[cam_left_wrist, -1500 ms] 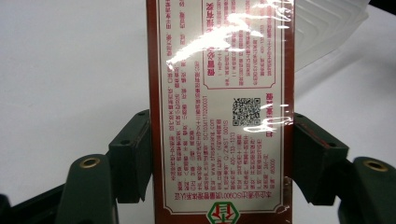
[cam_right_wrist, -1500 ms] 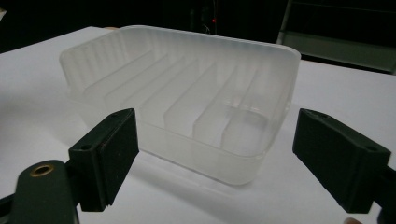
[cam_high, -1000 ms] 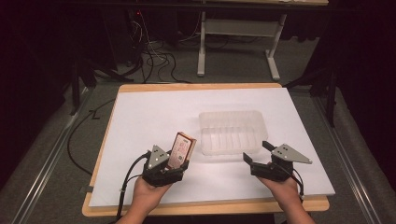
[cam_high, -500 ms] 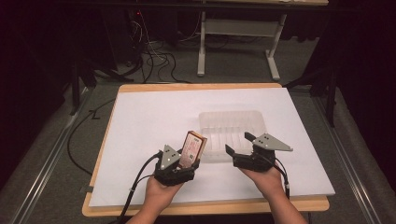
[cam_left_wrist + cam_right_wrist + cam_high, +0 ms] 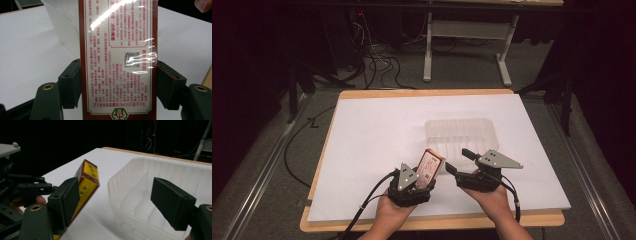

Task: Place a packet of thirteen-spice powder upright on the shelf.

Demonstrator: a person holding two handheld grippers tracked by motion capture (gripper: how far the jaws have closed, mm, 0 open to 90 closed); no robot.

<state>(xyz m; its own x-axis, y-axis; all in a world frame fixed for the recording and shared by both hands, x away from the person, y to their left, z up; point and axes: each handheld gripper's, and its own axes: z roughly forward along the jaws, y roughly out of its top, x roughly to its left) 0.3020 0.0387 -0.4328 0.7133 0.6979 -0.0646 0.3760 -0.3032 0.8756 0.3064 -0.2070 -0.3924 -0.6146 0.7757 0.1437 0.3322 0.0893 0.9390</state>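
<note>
Red-and-cream carton [image 5: 430, 168] sits clamped in your left gripper [image 5: 416, 176], its long axis tilting up toward the clear plastic tray [image 5: 462, 134] just beyond on the worktop [image 5: 377, 125]. Your right gripper [image 5: 460, 161], fingers [image 5: 172, 205] parted and just closing on nothing, hovers beside the carton's right, at the tray's near rim.

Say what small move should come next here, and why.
Probably carry the box forward over the tray before letting go. The left gripper is shut on the box, which sits just short of the tray's near rim; the right gripper is open, holding nothing.
</note>
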